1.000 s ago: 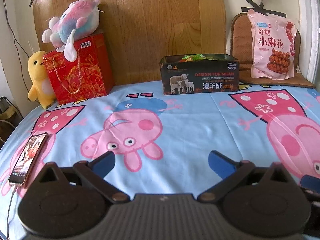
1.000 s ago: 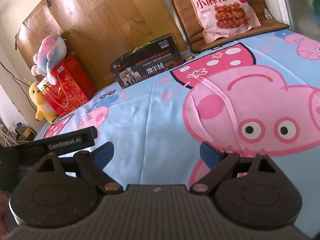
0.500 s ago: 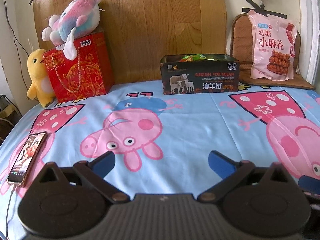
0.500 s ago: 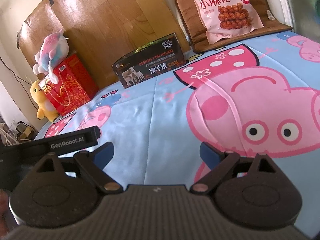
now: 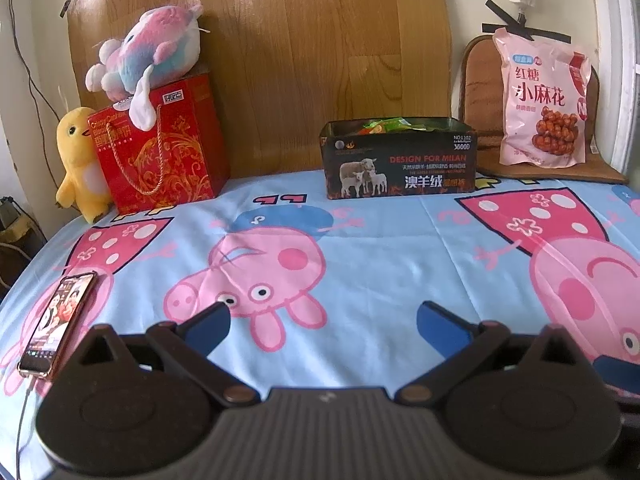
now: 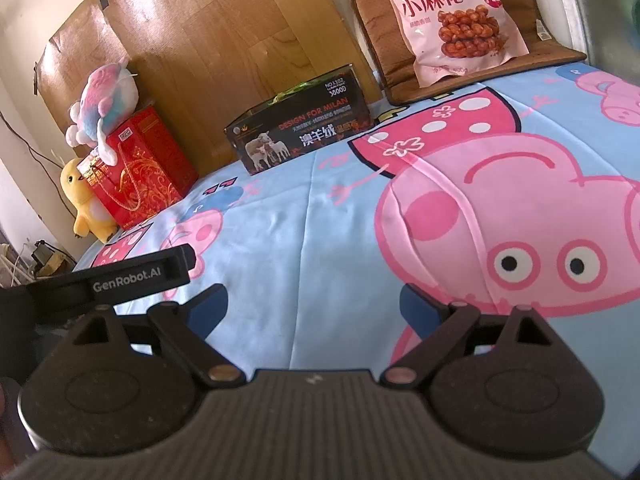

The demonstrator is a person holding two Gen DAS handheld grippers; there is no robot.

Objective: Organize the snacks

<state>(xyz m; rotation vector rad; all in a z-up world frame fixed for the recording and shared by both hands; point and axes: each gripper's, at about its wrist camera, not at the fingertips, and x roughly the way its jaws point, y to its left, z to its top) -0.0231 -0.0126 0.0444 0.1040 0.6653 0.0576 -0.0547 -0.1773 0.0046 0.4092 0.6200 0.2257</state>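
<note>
**Both tools empty, one snack bag left to put away**

Nearest the cameras: the left tool and right tool both hang low over the bed, blue-padded fingers spread wide apart, nothing between them. From the right wrist view you can see the left tool's black body just beside it, so they sit close together at the near edge.

Under them is the bedsheet, soft light-blue cotton with big pink cartoon pigs, a few shallow creases. A phone lies flat on it off to the left, screen lit, cable trailing.

Far side, against the wood-grain panel: an open black tin box with sheep printed on it, rigid and rectangular, already showing green and orange wrappers over the rim. Right of it, well apart, a pink snack bag of fried dough twists leans upright on a brown woven chair cushion. Glossy, puffy plastic, probably crinkly and slippery.

Left corner has a red gift bag with a pastel plush on top, and a yellow duck plush beside it.

My read: this is a between-picks pause. The next move is likely a long reach to that pink bag, and it looks tall for the tin, so pinching near the top seam seems safest.
</note>
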